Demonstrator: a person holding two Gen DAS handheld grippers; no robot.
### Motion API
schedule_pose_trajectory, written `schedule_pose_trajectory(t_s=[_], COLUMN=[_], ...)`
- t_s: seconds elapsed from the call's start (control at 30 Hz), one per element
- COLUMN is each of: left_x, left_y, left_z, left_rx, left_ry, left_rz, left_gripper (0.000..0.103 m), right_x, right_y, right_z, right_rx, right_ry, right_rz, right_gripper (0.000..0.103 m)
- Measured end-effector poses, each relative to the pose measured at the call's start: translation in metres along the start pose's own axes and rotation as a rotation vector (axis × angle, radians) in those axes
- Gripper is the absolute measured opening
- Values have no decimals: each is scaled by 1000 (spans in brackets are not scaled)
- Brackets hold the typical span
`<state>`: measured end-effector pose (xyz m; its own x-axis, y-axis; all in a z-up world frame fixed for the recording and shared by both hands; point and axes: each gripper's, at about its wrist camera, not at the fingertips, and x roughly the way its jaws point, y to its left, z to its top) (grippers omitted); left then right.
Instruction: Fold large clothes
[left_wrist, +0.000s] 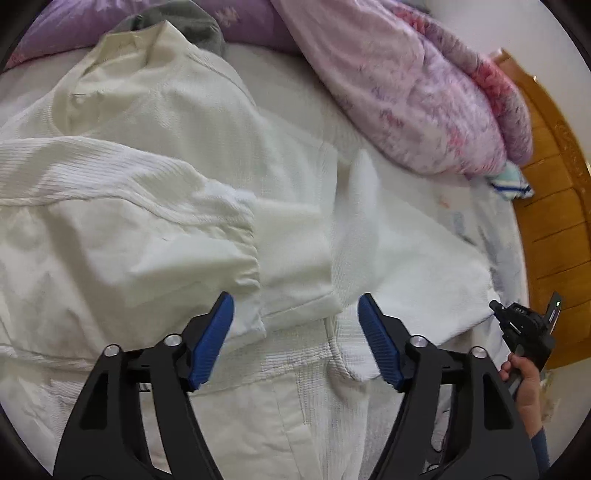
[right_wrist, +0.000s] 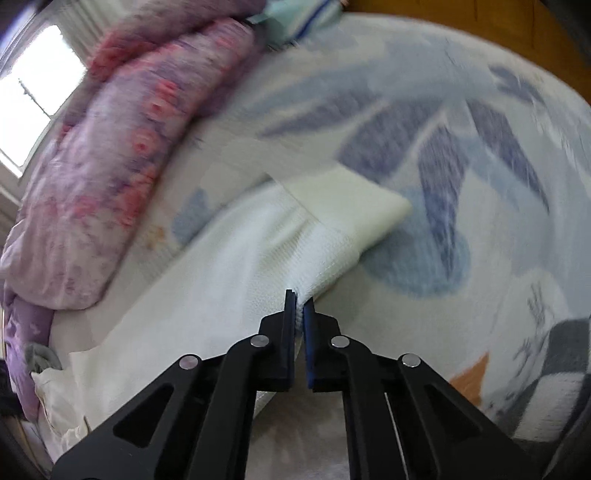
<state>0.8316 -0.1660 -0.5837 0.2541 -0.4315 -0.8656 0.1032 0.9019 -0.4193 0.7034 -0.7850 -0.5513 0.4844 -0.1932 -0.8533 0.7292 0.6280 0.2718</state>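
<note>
A white jacket lies spread on the bed, one sleeve already laid across its chest. The left tongs hang over the hem with their blades apart and nothing between them. The right tongs are clamped on the far sleeve near its cuff. The sleeve fold looks to be in hand; next that sleeve probably has to be carried across the body without dragging the cloth. A bunched pink quilt lies just beside the jacket, crowding the far edge, with a wooden bed frame beyond.
</note>
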Motion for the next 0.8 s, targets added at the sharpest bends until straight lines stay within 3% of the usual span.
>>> schedule_pose_trajectory(t_s=[0.1, 0.3, 0.43, 0.57, 0.63, 0.8], left_x=[-21, -60, -86, -115, -131, -166], left_y=[20, 84, 133, 175, 195, 237], left_z=[4, 10, 9, 7, 4, -4], left_rx=[-68, -153, -216, -258, -278, -307], left_ry=[-31, -79, -98, -123, -136, -175], left_rz=[-25, 159, 239, 284, 290, 321], left_gripper=[73, 74, 74, 74, 74, 74], right_x=[-23, -79, -119, -145, -156, -165], right_y=[25, 103, 184, 265, 315, 402], right_z=[1, -9, -47, -108, -155, -268], right_rx=[-81, -258, -418, -551, -644, -794], right_ry=[-68, -182, -235, -225, -203, -79], right_rz=[8, 94, 209, 344, 418, 585], right_gripper=[3, 3, 3, 3, 3, 3])
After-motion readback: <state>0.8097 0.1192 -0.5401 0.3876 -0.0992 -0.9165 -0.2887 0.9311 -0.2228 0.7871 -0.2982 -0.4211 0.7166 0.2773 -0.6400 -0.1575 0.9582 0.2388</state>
